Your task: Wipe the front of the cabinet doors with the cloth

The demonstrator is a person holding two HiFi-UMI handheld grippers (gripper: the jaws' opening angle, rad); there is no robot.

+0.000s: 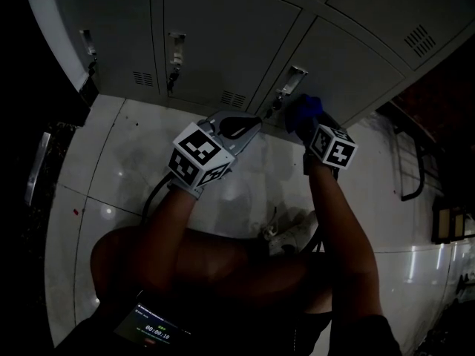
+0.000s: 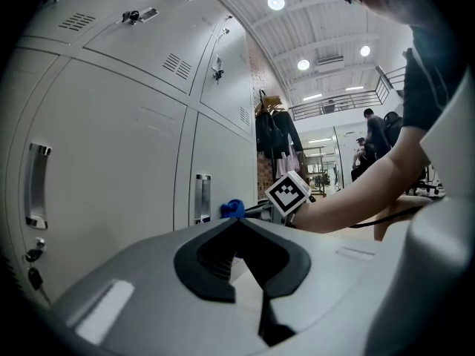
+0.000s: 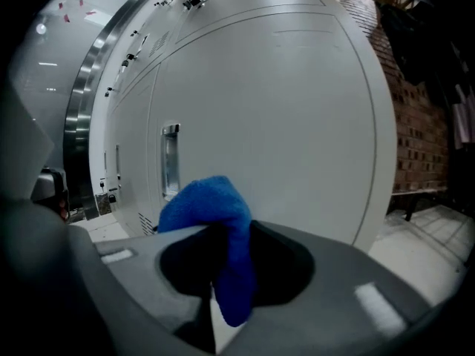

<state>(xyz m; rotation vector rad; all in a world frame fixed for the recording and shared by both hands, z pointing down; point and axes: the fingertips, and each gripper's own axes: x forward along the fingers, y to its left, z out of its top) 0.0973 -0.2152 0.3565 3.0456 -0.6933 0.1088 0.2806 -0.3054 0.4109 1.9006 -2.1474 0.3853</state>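
Right gripper (image 3: 220, 236) clamps cloth (image 3: 204, 202) (near cabinet door (image 3: 297, 124)); left gripper (image 2: 237, 225) closed, empty.

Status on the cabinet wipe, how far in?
Done: the cloth is clamped in the right tool. In hand: it is held up at a door, near the handle; contact can't be confirmed. The left tool is shut and empty. Left: no wipe marks show, so count every door as yet to do.
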